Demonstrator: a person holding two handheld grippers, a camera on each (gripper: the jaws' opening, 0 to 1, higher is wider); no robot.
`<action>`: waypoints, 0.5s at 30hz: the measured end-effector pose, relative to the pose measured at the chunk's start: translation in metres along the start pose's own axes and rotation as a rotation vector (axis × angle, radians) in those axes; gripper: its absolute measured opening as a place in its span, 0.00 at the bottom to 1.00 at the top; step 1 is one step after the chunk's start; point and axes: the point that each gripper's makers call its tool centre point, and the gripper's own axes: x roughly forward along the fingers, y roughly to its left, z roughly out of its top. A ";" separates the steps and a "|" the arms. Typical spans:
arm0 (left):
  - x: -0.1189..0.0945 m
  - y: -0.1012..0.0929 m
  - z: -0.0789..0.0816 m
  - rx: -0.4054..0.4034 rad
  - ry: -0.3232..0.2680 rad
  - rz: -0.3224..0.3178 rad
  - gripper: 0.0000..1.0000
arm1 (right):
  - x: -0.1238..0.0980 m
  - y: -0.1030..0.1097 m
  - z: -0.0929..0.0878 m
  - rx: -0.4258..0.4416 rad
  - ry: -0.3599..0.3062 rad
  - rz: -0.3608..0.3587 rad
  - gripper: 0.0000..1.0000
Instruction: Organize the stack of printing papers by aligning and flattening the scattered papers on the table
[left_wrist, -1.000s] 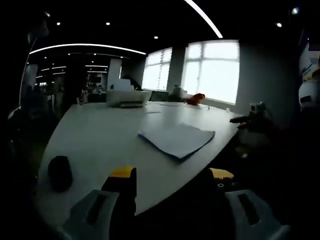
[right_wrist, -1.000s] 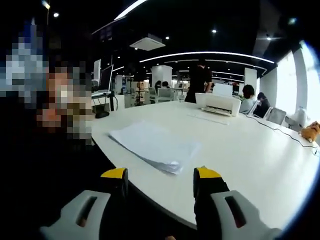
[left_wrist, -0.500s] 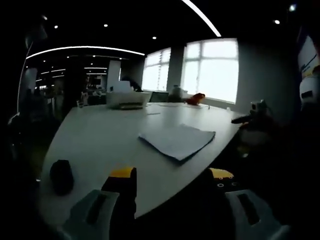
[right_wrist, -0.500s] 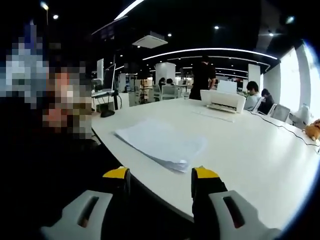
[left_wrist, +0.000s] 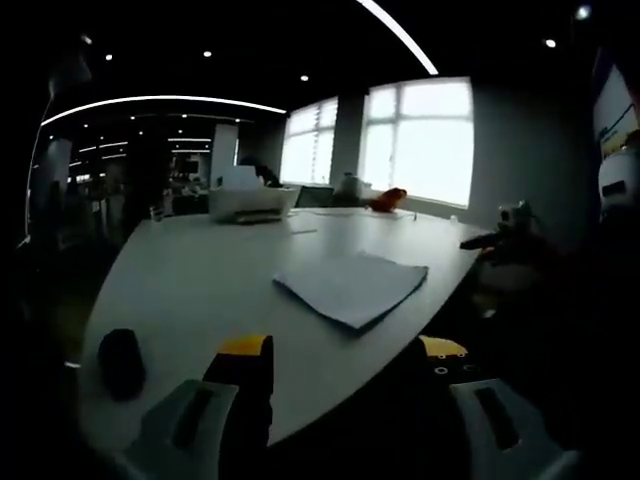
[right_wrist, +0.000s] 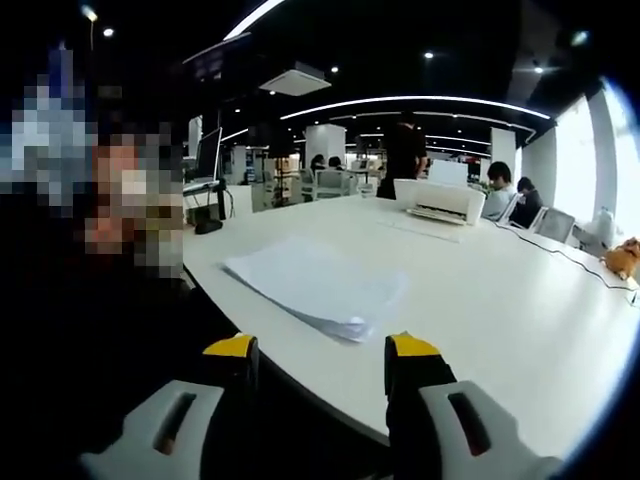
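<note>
A flat stack of white printing paper (left_wrist: 352, 286) lies near the edge of a large white table (left_wrist: 190, 280); in the right gripper view the same paper stack (right_wrist: 312, 286) has slightly uneven edges. My left gripper (left_wrist: 343, 350) is held open at the table's near edge, short of the stack, with nothing between its yellow-tipped jaws. My right gripper (right_wrist: 321, 350) is also open and empty, just in front of the stack's near corner.
A small dark object (left_wrist: 120, 360) sits on the table at the left. A white printer (right_wrist: 438, 203) stands at the far end, with an orange toy (left_wrist: 390, 198) near the windows. People sit and stand beyond the table (right_wrist: 520, 300).
Both views have shifted only slightly with the hands. The paper stack and the grippers' open jaws look unchanged.
</note>
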 end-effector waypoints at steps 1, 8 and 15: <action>0.000 0.000 0.001 0.002 -0.001 0.001 0.60 | 0.000 0.000 0.000 0.003 -0.001 -0.002 0.49; -0.002 0.001 0.005 0.010 -0.008 0.004 0.60 | -0.002 -0.005 0.009 -0.006 -0.028 -0.031 0.59; -0.003 0.001 0.006 0.013 -0.009 0.007 0.60 | -0.001 -0.001 0.006 -0.010 -0.005 -0.021 0.61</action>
